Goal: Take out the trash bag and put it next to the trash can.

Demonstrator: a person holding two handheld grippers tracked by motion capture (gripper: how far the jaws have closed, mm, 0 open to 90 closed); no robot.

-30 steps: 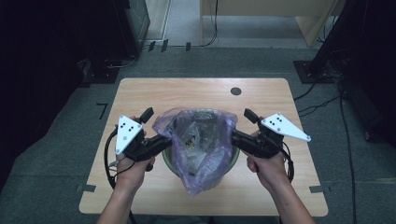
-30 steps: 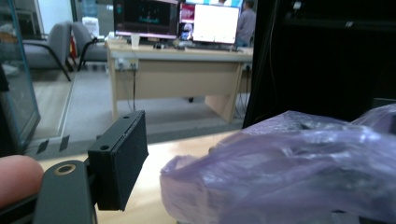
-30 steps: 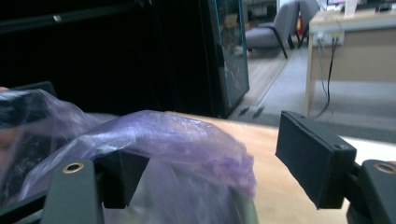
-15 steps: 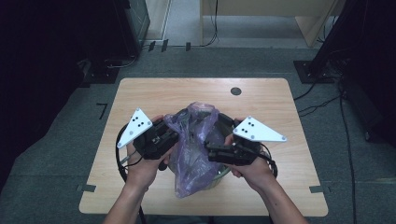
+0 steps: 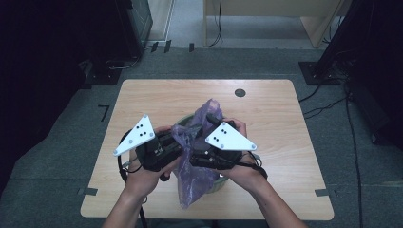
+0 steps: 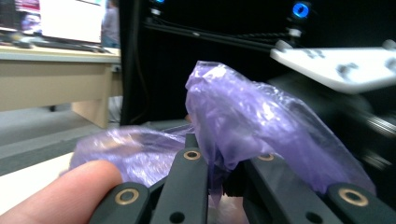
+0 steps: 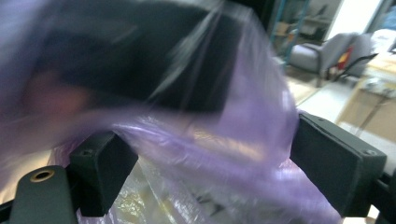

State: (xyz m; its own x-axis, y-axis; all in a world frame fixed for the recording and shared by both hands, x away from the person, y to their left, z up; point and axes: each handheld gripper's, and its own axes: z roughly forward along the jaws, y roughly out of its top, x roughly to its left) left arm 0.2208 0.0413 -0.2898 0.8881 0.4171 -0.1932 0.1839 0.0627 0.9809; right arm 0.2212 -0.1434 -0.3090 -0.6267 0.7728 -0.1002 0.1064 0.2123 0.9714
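Both grippers have closed inward, bunching the purple bag.

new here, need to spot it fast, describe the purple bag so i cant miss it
Start at the wooden table; near its front middle both grippers meet over a green bowl. The purple bag is the thin, crinkled, see-through plastic bunched between them, spilling over the bowl toward the table's front edge. Nothing else there is purple or translucent.

The wooden bench stood on grey carpet. A green bowl lined with a purple bag sat on it, under both tools.
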